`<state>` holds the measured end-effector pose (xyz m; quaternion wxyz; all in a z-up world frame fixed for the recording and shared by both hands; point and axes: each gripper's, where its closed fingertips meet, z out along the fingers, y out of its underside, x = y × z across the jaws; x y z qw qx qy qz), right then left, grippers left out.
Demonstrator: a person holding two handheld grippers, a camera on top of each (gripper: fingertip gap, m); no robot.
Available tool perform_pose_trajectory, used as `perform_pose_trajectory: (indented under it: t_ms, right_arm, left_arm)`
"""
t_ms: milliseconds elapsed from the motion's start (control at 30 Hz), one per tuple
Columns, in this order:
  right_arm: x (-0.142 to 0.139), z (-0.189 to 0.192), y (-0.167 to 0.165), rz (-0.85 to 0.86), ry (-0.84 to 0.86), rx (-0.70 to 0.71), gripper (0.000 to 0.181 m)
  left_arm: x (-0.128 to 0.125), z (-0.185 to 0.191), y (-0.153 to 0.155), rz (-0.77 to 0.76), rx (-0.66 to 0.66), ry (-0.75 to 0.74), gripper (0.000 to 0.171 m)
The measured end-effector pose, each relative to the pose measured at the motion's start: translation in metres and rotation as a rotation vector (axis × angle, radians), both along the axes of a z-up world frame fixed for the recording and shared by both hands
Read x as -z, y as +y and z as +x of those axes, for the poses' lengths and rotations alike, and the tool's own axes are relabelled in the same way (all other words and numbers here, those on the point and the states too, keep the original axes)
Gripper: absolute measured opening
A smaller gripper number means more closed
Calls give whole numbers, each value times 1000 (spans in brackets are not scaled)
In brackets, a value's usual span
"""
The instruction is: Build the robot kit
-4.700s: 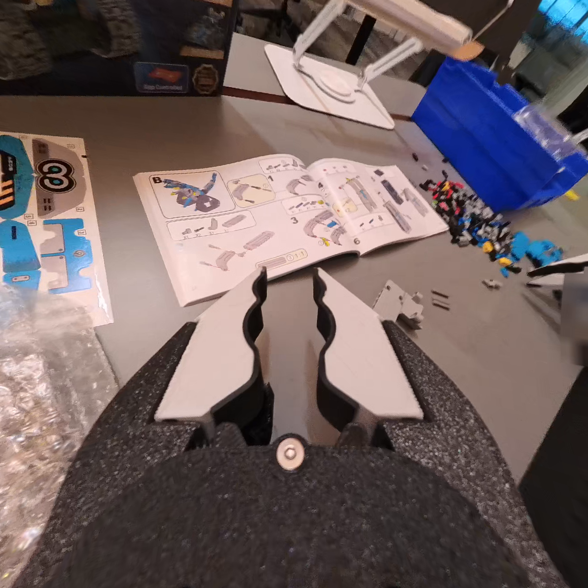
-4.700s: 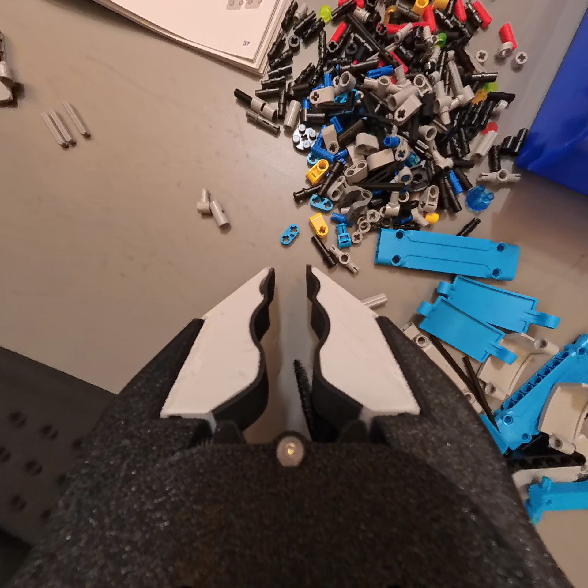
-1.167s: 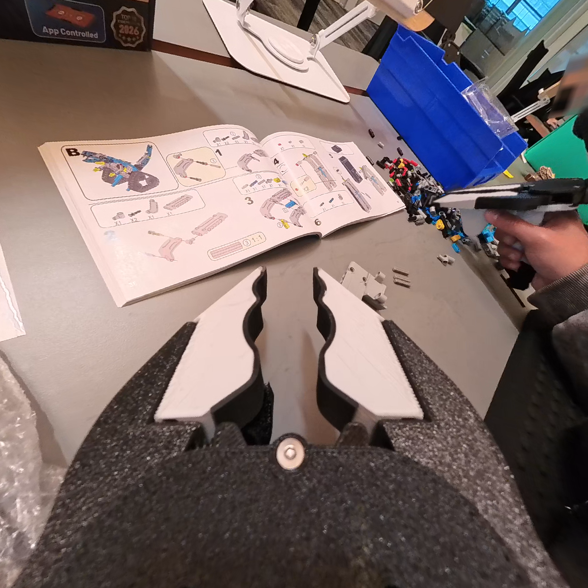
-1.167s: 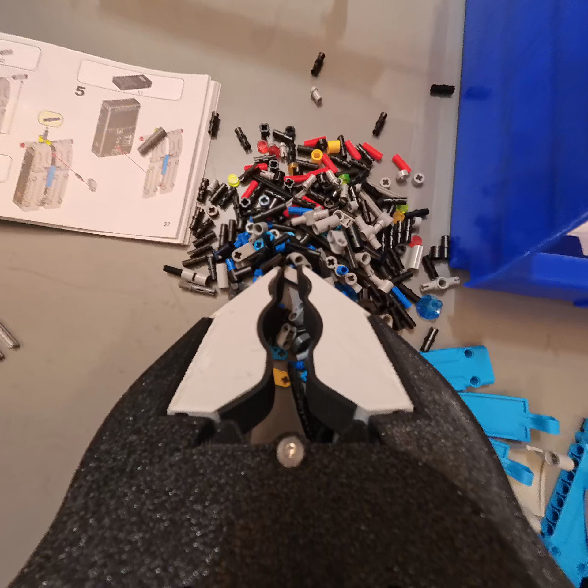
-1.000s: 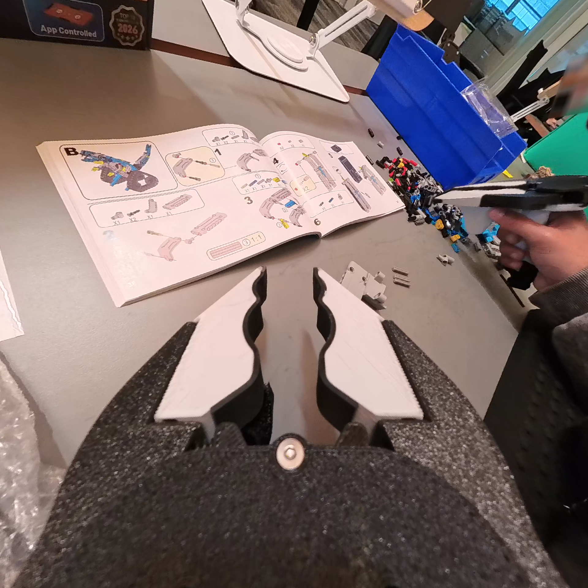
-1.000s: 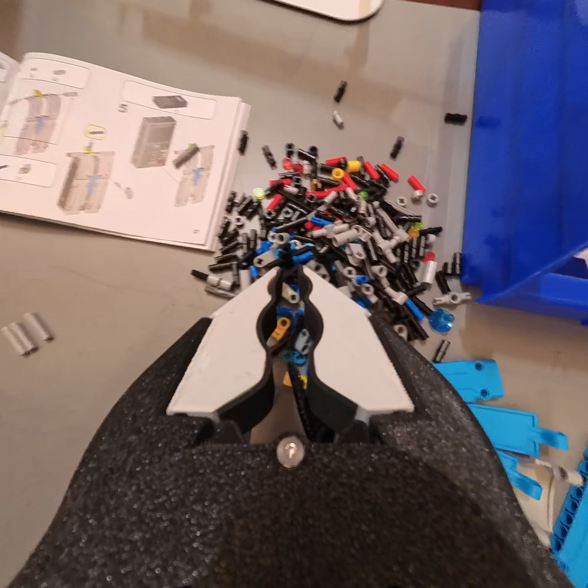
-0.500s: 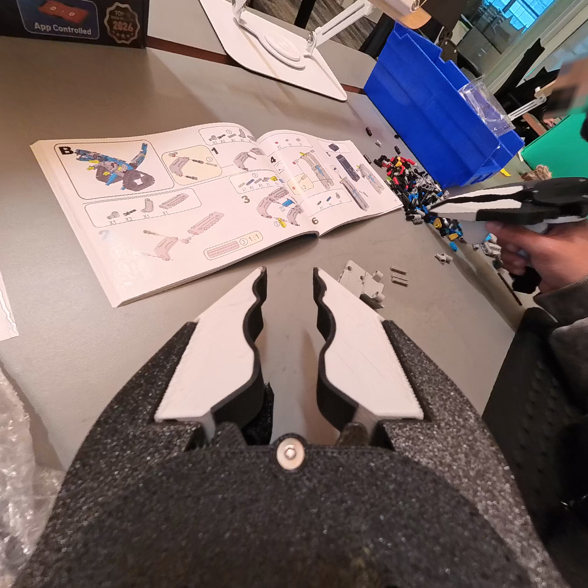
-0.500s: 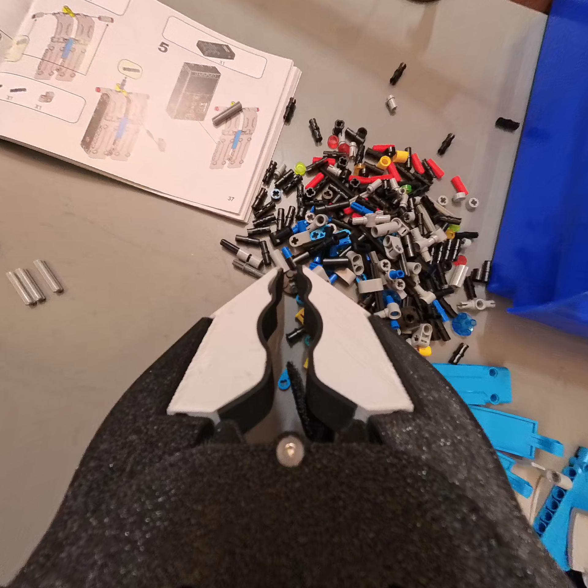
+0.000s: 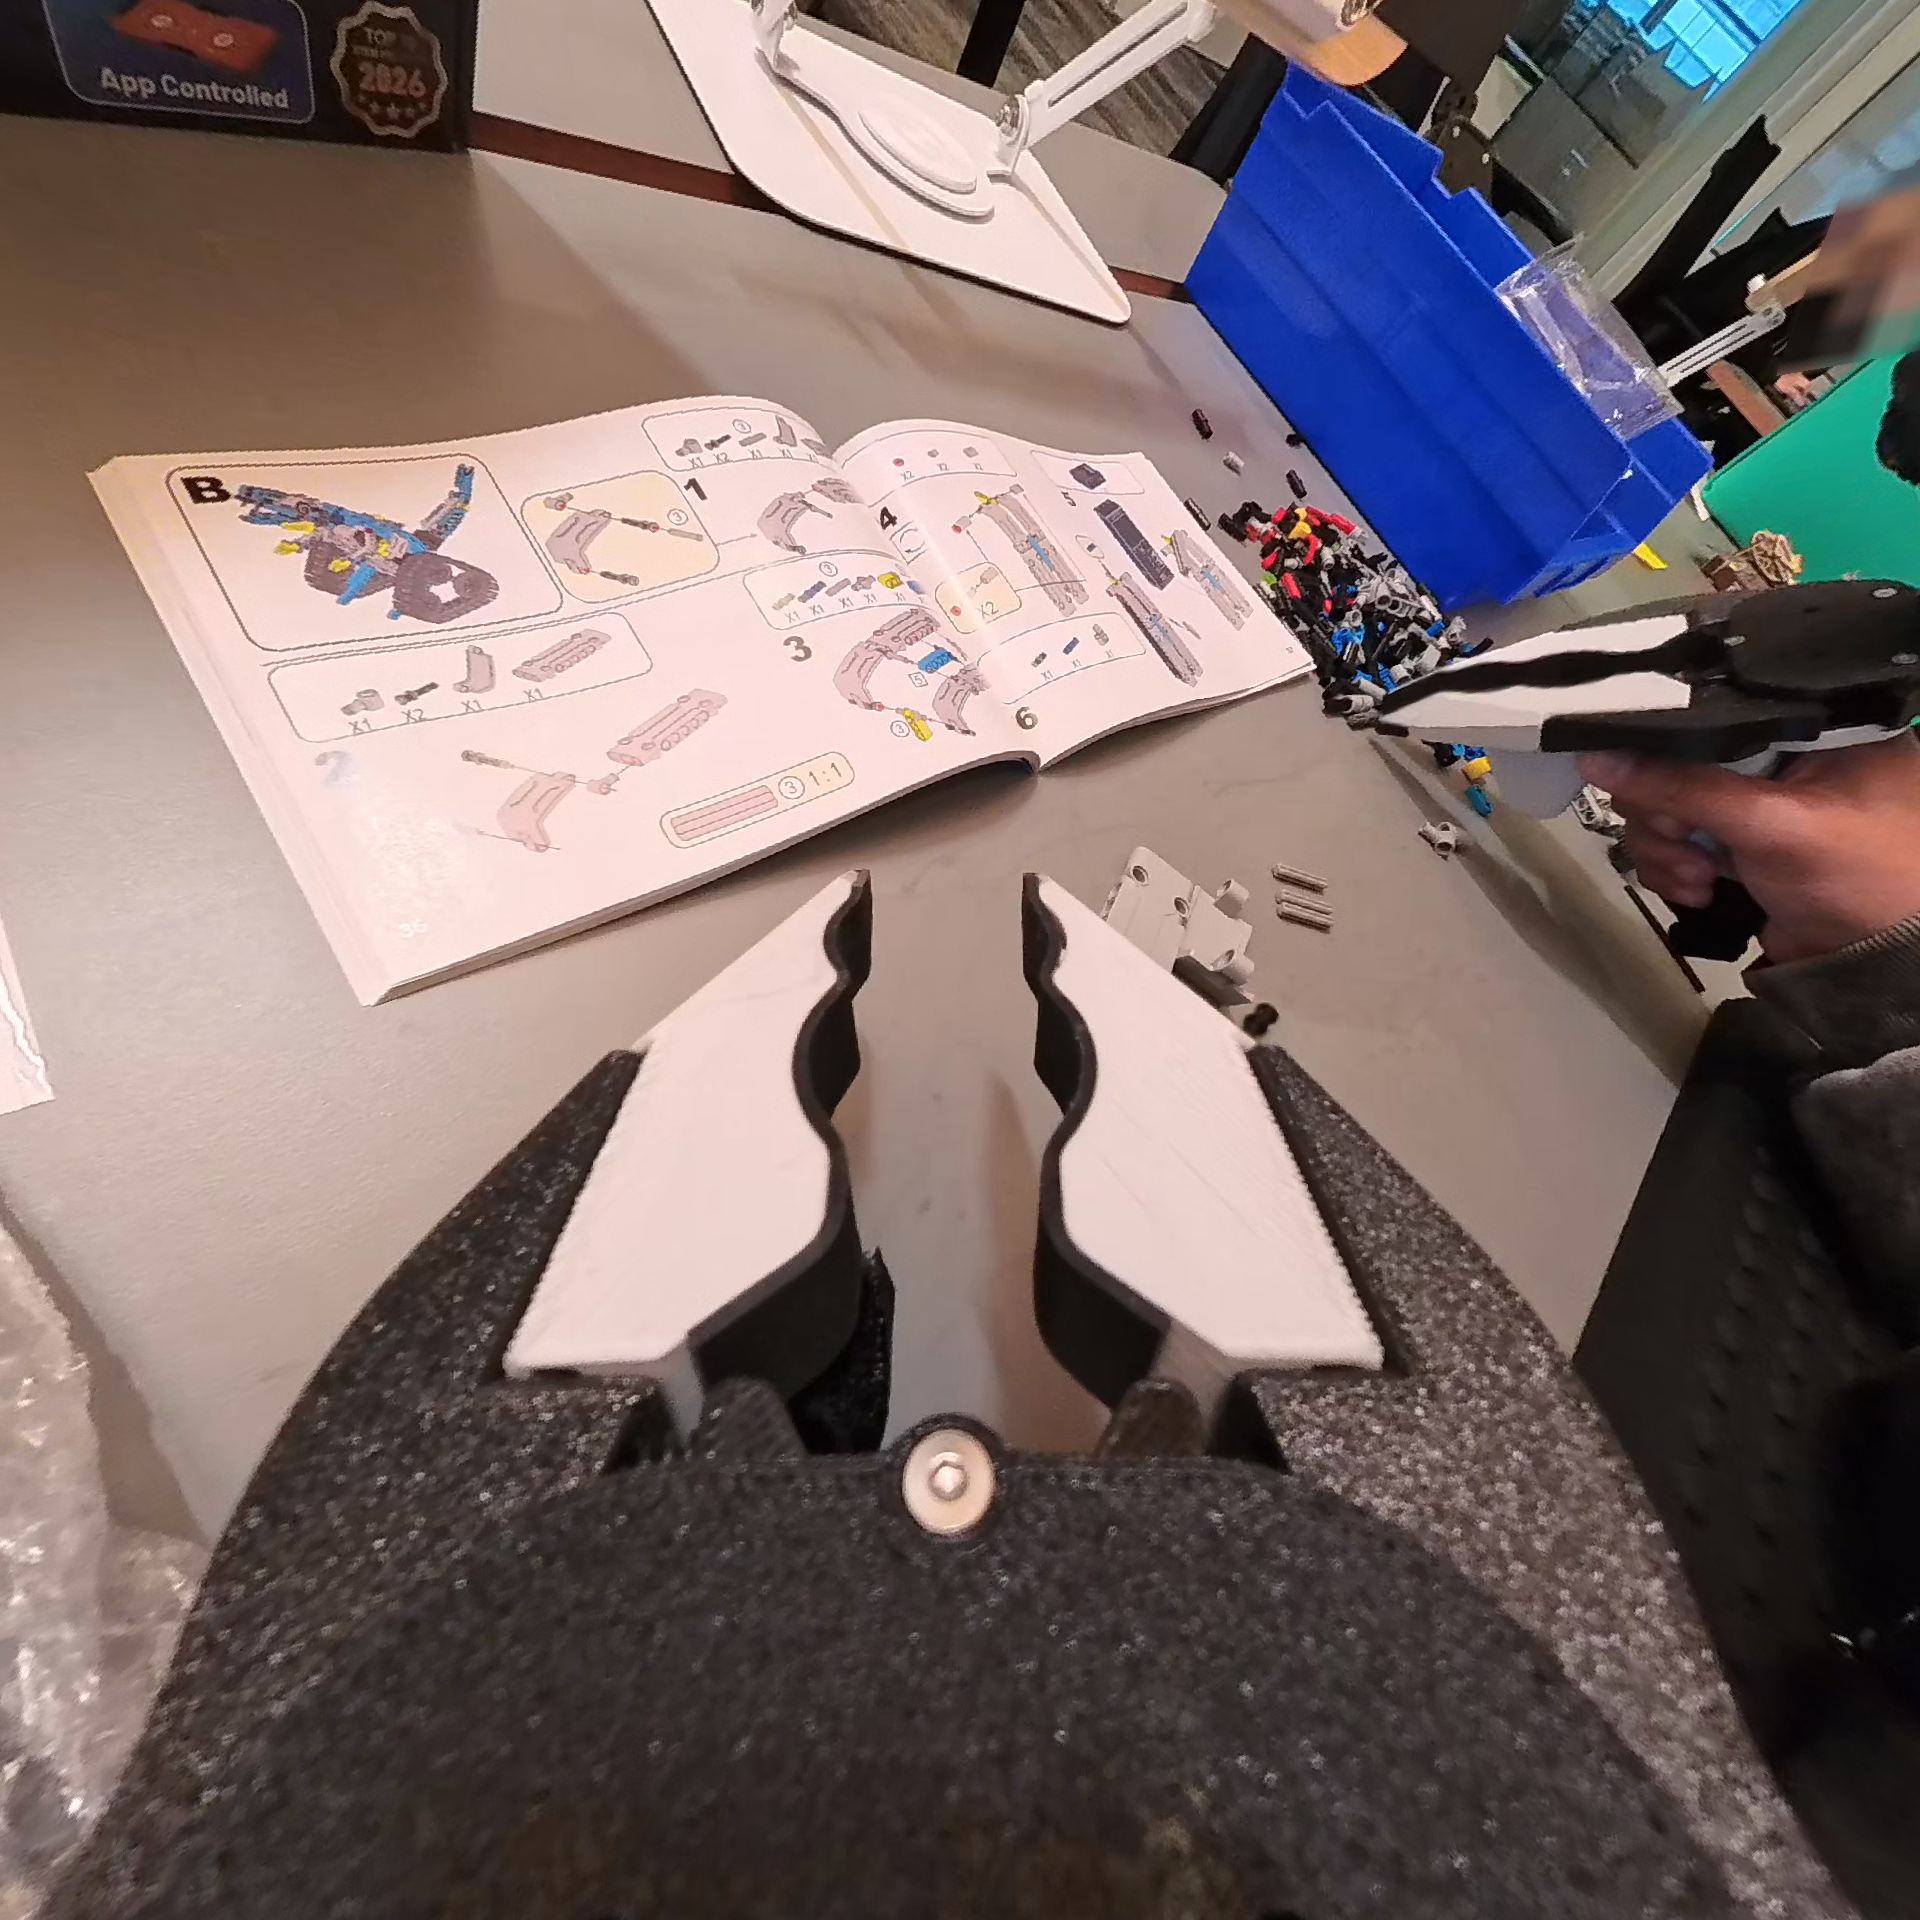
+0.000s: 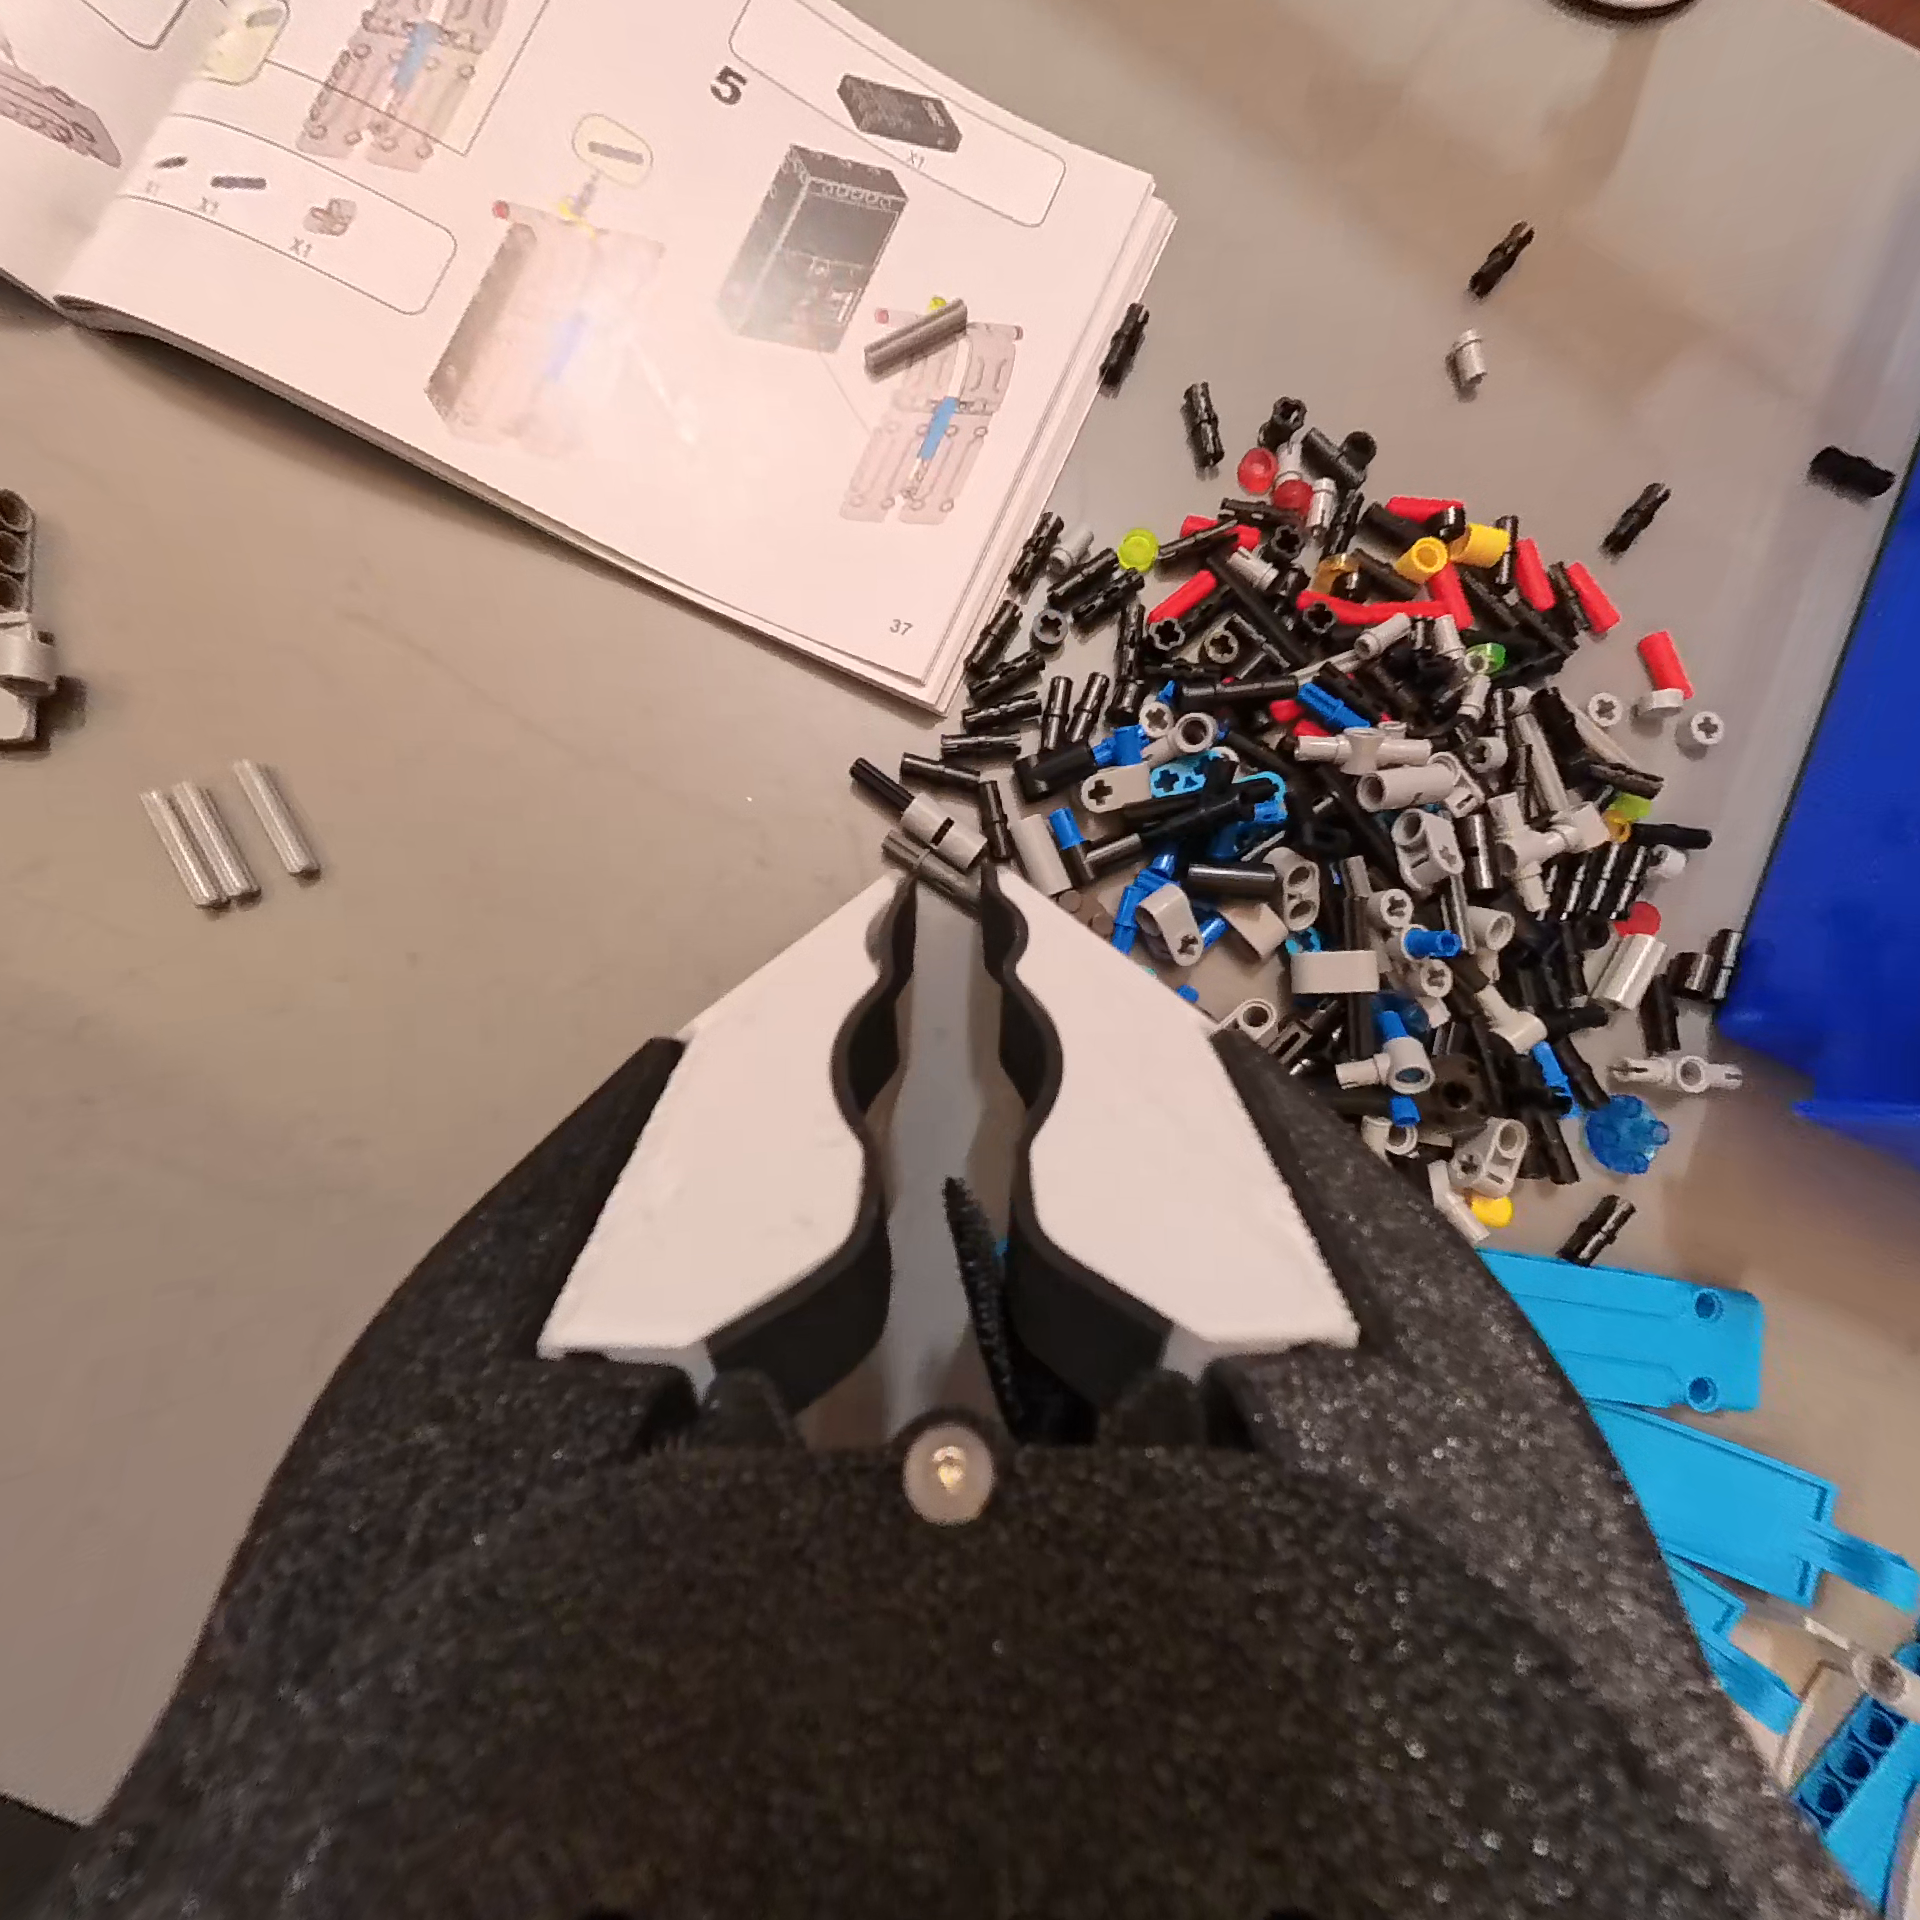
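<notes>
My left gripper (image 9: pixel 943 894) is open and empty, low over the grey table just in front of an open instruction booklet (image 9: pixel 623 644). A small grey part assembly (image 9: pixel 1184 920) lies just right of its right finger. My right gripper (image 10: pixel 943 883) is at the left edge of a pile of small black, grey, red and blue pins and connectors (image 10: pixel 1351 831). Its tips stand narrowly apart with a small dark grey pin (image 10: pixel 941 879) pinched between them. In the left wrist view the right gripper (image 9: pixel 1397 717) is held by a hand (image 9: pixel 1766 842) beside the pile (image 9: pixel 1340 613).
Three grey axles (image 10: pixel 223 831) lie left of the pile, the grey assembly (image 10: pixel 21 644) beyond them. A blue bin (image 9: pixel 1403 312) stands right of the pile. Light-blue panels (image 10: pixel 1662 1351) lie at the lower right. A white stand base (image 9: pixel 904 187), a dark box (image 9: pixel 208 73) and bubble wrap (image 9: pixel 62 1455) border the table. Left tips to right tips: about 30 centimetres.
My right gripper went into the pile, closed, then drew back to the pile's left edge with a small piece between its tips. My left gripper stayed open and barely moved.
</notes>
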<state>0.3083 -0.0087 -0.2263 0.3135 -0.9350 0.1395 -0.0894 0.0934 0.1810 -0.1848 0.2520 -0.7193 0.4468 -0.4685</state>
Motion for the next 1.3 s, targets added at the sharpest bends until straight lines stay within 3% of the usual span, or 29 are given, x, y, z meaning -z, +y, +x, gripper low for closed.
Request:
perform_pose_trajectory:
  t_ms: [533, 767, 933, 1300]
  right_arm:
    - [-4, 7, -4, -21, -34, 6, 11]
    - [-21, 52, -33, 16, -98, 119, 11]
    - [-15, 83, -50, 33, -89, 239, 11]
    - [-8, 88, -22, 77, -28, 221, 14]
  left_arm:
    - [1, 0, 2, -3, -3, 2, 28]
    - [3, 2, 0, 16, 4, 15, 28]
    - [4, 2, 2, 31, -5, 25, 28]
    - [5, 4, 0, 37, 6, 32, 28]
